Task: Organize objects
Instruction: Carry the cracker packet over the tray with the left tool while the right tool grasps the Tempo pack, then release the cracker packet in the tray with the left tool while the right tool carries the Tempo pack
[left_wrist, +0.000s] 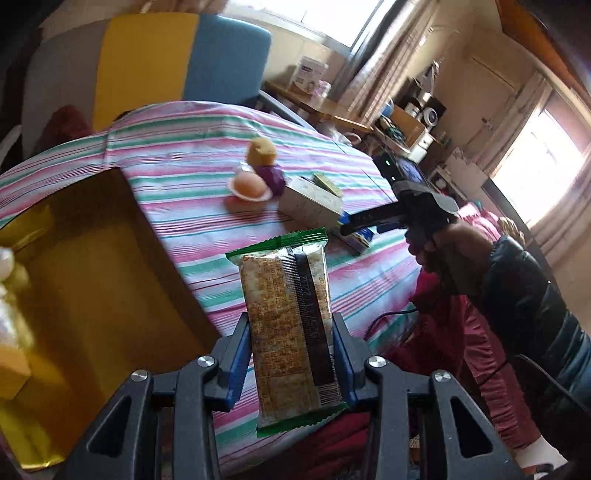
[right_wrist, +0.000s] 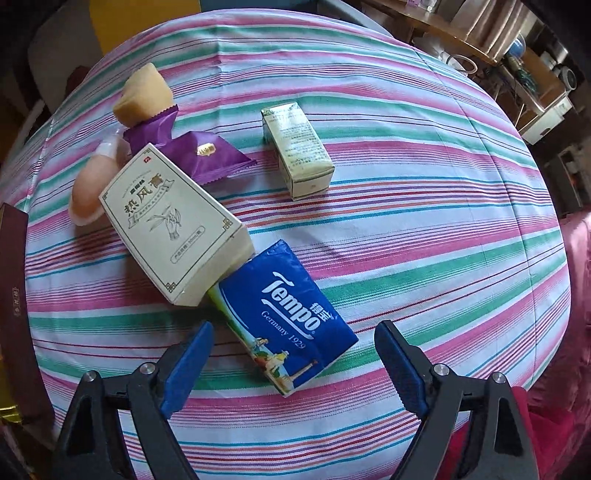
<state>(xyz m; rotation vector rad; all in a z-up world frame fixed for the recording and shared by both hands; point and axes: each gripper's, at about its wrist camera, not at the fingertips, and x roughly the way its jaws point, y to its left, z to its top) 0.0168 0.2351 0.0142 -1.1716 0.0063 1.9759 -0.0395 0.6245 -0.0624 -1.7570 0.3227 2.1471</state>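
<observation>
Gripping the green-edged snack packet, your left gripper holds it above the counter, long axis pointing away. Your right gripper hangs spread over the blue tissue pack, labelled "Tempo Germany 1929".

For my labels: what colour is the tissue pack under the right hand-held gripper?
Blue tissue pack with white lettering, clearest in the right wrist view.

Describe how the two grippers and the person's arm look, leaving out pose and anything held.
The left gripper and right gripper match: black angular plastic linkages with triangular cut-outs, round silver bolts at the pivots, and blue ribbed pads on the fingers. Seen from the left wrist camera, the right unit has a black handle and grey top. The arm wears a shiny black puffer sleeve, and a thin black cable trails below.
</observation>
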